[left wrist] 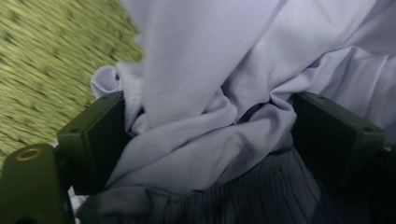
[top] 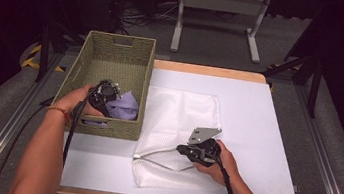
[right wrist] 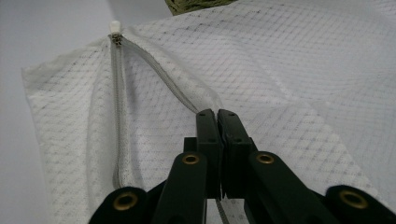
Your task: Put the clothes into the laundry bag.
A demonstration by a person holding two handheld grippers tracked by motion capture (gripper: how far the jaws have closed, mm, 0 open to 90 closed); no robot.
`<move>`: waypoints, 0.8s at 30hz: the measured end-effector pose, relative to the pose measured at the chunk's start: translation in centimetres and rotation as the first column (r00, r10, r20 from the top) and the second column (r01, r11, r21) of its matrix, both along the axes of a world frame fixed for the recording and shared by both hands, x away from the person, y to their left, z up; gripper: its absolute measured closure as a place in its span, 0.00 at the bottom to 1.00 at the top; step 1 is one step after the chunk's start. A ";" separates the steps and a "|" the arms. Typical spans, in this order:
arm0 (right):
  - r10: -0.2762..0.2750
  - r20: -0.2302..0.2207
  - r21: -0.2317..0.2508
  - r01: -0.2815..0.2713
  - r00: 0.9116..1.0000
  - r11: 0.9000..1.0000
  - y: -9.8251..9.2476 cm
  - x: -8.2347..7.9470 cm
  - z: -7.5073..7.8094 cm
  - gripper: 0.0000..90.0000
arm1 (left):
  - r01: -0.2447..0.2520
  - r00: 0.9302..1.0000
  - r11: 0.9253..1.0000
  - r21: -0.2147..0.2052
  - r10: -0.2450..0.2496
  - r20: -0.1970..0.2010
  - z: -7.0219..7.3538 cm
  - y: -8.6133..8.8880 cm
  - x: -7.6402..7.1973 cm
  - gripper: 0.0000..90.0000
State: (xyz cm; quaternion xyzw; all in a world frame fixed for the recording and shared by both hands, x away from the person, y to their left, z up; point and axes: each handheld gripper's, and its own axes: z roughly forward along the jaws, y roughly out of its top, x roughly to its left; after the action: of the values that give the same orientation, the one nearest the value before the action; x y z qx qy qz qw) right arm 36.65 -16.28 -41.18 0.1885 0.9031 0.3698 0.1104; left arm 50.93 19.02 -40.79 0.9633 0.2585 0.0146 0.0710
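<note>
Left gripper view has the left gripper (left wrist: 205,140) jaws apart around the lilac garment (left wrist: 224,84) in the near-left basket (top: 115,49), so a shallow bite could slip, while the right gripper (right wrist: 218,116), clamped on the mesh bag (right wrist: 289,84) zipper edge, risks losing the opening.

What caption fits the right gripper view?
Right claw shut on the zipper edge of a white mesh bag, holding it open.

A grey floor (top: 286,56) is seen under dim light; a white-legged frame (top: 219,12) stands at upper centre, with cables (top: 140,19) lying at its left.
</note>
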 end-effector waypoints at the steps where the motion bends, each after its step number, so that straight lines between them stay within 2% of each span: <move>1: -0.001 0.001 -0.001 0.001 1.000 1.000 0.0 0.0 0.0 0.98 | -0.003 1.000 1.000 -0.003 0.003 -0.004 0.0 0.0 0.1 0.19; 2: 0.000 0.002 -0.003 0.000 1.000 1.000 0.0 0.0 0.0 0.98 | -0.004 1.000 1.000 0.006 0.004 -0.024 0.0 0.0 0.1 0.20; 5: -0.005 0.007 -0.002 0.006 1.000 1.000 0.0 0.0 0.0 0.98 | 0.028 0.999 0.999 0.027 -0.027 -0.031 0.2 -0.3 0.1 0.32; 6: -0.006 0.005 -0.002 0.006 1.000 1.000 -0.1 0.0 0.0 0.98 | 0.028 0.999 0.999 0.027 -0.027 -0.031 0.2 -0.3 0.1 0.39; 7: -0.006 0.005 -0.002 0.006 1.000 1.000 -0.1 0.0 0.0 0.98 | 0.038 0.999 0.999 0.029 -0.037 -0.019 0.3 -0.3 0.0 0.39; 9: -0.009 0.006 -0.002 0.009 1.000 1.000 -0.1 0.0 0.1 0.98 | 0.073 0.997 0.997 0.037 -0.074 0.009 0.7 -0.2 -0.1 0.62; 10: -0.010 0.006 -0.004 0.010 1.000 1.000 -0.2 0.0 0.1 0.98 | 0.071 0.997 0.997 0.034 -0.071 0.010 0.7 -0.2 -0.1 0.75; 14: -0.013 0.006 -0.008 0.013 1.000 1.000 -0.1 0.0 0.1 0.98 | 0.085 0.995 0.995 0.051 -0.088 0.047 0.9 -0.3 -0.4 0.85; 15: -0.013 0.004 -0.008 0.013 1.000 1.000 -0.1 0.0 0.1 0.98 | 0.084 0.994 0.995 0.052 -0.087 0.069 0.9 -0.3 -0.5 0.86; 17: -0.011 0.009 -0.010 0.011 1.000 1.000 -0.1 -0.1 0.1 0.98 | 0.068 0.982 0.997 0.046 -0.075 0.174 1.5 -0.1 -0.7 0.88; 18: -0.011 0.010 -0.008 0.011 1.000 1.000 -0.1 -0.1 0.1 0.98 | 0.058 0.976 0.998 0.031 -0.063 0.208 1.7 0.1 -0.8 0.88; 19: -0.012 0.009 -0.006 0.013 1.000 1.000 -0.1 -0.1 0.1 0.98 | 0.061 0.972 0.998 0.013 -0.062 0.227 1.9 0.2 -0.9 0.89; 20: -0.014 0.007 -0.005 0.014 1.000 1.000 -0.1 -0.1 0.1 0.98 | 0.059 0.962 0.998 -0.018 -0.052 0.269 2.3 0.4 -1.1 0.89; 21: -0.017 0.010 -0.004 0.017 1.000 1.000 -0.2 0.0 0.1 0.98 | 0.056 0.957 0.997 -0.048 -0.040 0.286 2.6 0.5 -1.3 0.89; 22: -0.018 0.011 -0.002 0.018 1.000 1.000 -0.2 -0.1 0.1 0.98 | 0.059 0.948 0.996 -0.064 -0.036 0.316 2.9 0.7 -1.5 0.89; 23: -0.017 0.013 -0.001 0.017 1.000 1.000 -0.2 -0.1 0.1 0.98 | 0.063 0.941 0.992 -0.108 -0.022 0.338 3.2 0.9 -1.6 0.89; 24: -0.021 0.020 0.001 0.021 1.000 1.000 -0.2 -0.1 0.1 0.98 | 0.072 0.937 0.987 -0.140 -0.019 0.349 3.6 1.1 -1.7 0.89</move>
State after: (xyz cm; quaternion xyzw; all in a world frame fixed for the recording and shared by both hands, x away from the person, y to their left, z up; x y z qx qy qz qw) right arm 36.58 -16.47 -41.06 0.1940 0.8998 0.3709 0.1233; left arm 49.18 20.12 -37.21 0.9432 0.2200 0.1628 0.1884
